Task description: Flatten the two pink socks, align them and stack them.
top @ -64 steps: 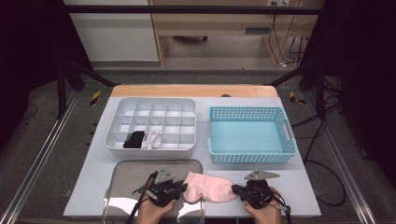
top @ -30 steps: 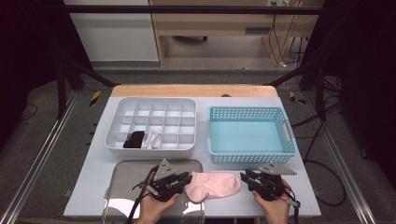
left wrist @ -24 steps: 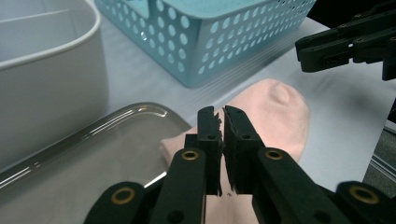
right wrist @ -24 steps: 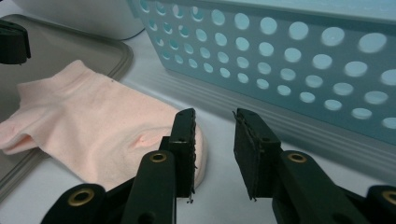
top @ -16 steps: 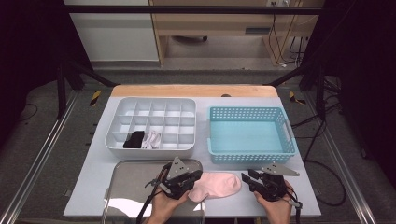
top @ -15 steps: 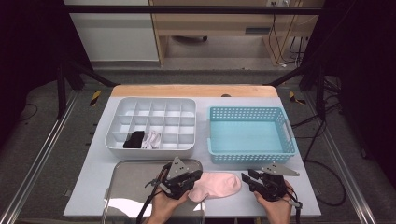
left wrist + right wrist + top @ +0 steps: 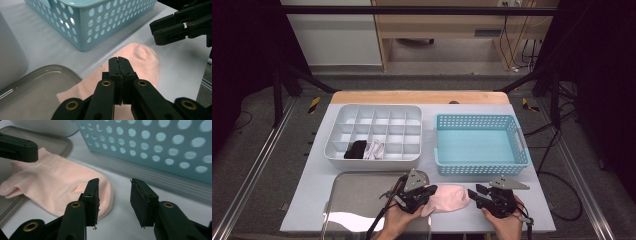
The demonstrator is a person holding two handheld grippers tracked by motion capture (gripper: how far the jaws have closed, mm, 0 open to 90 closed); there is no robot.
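A pale pink sock (image 7: pixel 451 198) (image 7: pixel 142 57) (image 7: pixel 57 182) lies flat on the white table near the front edge, its cuff end over the rim of a grey metal tray (image 7: pixel 357 200). My left gripper (image 7: pixel 427 194) (image 7: pixel 119 60) is shut, its jaws pressed together just above the sock's middle with no fabric showing between them. My right gripper (image 7: pixel 473 195) (image 7: pixel 113 187) sits at the sock's toe end. Its jaws have just been opening and stand apart, with bare table between them and the toe beside the left jaw.
A light blue perforated basket (image 7: pixel 512 145) (image 7: pixel 100 27) (image 7: pixel 160 147) stands just behind the sock and grippers. At the back left is a white compartment tray (image 7: pixel 332 150) holding a black sock (image 7: pixel 355 149) and a white sock (image 7: pixel 374 148). The table's front edge is close under my hands.
The left gripper has moved right, over the sock's middle, and its jaws have come together. The right gripper stayed put and its jaws spread apart off the toe. The sock looks shorter.
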